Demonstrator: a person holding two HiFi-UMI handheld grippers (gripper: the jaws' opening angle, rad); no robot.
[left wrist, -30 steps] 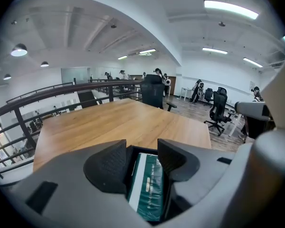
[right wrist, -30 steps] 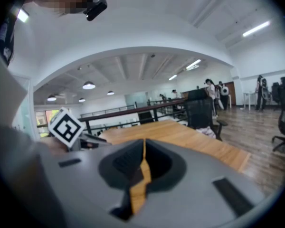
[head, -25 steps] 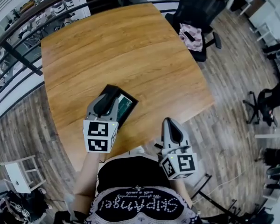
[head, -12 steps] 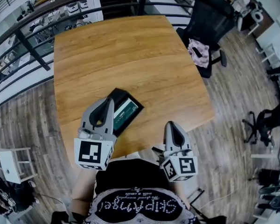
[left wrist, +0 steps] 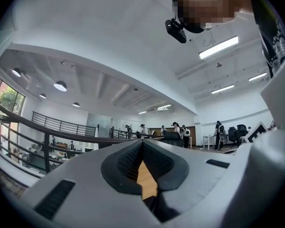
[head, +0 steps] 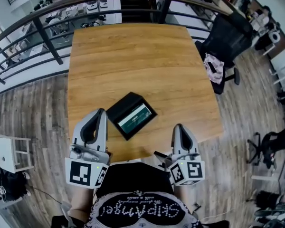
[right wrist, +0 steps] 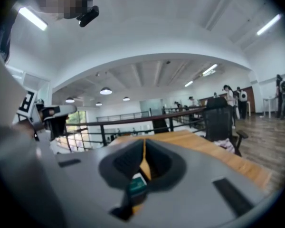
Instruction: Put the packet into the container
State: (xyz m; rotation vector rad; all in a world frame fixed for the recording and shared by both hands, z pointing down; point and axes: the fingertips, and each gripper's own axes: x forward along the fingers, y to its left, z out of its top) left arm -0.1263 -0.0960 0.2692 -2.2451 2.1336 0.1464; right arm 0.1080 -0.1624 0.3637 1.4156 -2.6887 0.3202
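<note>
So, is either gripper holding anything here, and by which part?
Nothing is held. The left gripper and right gripper are both shut and empty; the green packet lies in the black container on the table.

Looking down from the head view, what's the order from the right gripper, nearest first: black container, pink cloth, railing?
From the right gripper:
1. black container, on the table, ahead to its left.
2. pink cloth, on the chair past the table's right edge.
3. railing, beyond the table's far edge.

The table (head: 133, 56) is smooth grained wood, the container (head: 118, 110) matt plastic (its packet (head: 134, 118) looks glossy).
</note>
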